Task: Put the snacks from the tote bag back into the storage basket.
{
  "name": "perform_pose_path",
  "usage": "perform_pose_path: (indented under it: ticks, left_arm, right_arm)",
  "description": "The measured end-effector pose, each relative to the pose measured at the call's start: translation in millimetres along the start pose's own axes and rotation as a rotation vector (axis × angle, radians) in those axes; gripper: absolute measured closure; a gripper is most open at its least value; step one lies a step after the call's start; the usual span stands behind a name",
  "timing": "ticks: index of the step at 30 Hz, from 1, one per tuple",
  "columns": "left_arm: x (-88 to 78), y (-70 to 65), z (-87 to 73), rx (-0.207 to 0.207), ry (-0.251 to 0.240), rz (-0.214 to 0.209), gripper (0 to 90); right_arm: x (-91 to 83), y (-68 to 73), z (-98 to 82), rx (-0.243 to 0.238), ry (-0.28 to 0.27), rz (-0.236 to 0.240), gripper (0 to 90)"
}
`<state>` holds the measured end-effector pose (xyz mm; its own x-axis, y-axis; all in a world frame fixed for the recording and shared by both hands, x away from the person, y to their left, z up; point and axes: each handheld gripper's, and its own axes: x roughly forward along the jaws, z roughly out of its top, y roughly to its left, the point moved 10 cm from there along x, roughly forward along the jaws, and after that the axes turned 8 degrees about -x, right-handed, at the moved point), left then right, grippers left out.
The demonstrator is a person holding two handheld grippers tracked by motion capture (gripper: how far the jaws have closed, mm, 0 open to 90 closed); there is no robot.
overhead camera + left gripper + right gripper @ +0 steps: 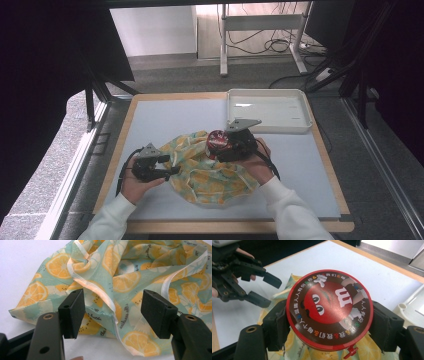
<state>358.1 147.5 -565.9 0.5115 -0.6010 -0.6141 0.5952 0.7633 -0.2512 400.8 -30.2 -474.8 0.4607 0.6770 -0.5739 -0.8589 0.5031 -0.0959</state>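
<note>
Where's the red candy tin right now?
In the high view the red candy tin is clamped in the right gripper, above the lemon-print bag at mid-table, just in front of the white tray.

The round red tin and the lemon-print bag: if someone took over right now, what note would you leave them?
Right gripper: fingers shut on the round red tin, held above the lemon-print bag.
Left gripper: open, fingers either side of the bag's rim with its white ribbon, not pinching it.
Bag lies crumpled mid-table; a white tray stands at the far right.
Done: tin gripped. Whether it is going in or coming out, I cannot tell.
Left, probably: grip the bag's rim to steady it, then finish moving the tin.
</note>
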Motion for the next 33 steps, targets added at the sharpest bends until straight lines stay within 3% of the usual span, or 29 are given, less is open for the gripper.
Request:
perform_pose_path:
  ticks: [10, 15, 21, 27, 33]
  left_arm:
    - [-1.3, 1.0, -0.8, -0.003, 0.000, 0.006, 36.7]
    - [0.9, 0.7, 0.2, -0.028, -0.001, -0.017, 36.7]
    - [0.6, 2.1, -1.1, -0.018, 0.001, -0.004, 36.7]
    - [0.4, 2.6, -0.2, -0.037, 0.000, -0.021, 36.7]
    - [2.6, 4.6, 0.2, -0.044, -0.001, -0.012, 36.8]
  right_arm:
    - [0.1, -11.4, 7.5, 0.026, -0.023, 0.010, 26.0]
    - [-4.1, -24.4, 10.1, 0.046, -0.041, -0.002, 26.0]
    - [-7.2, -40.9, 15.3, 0.059, -0.059, -0.020, 26.1]
    - [-12.3, -55.4, 17.4, 0.067, -0.070, -0.039, 26.0]
    - [-17.6, -68.2, 15.2, 0.078, -0.071, -0.066, 26.1]
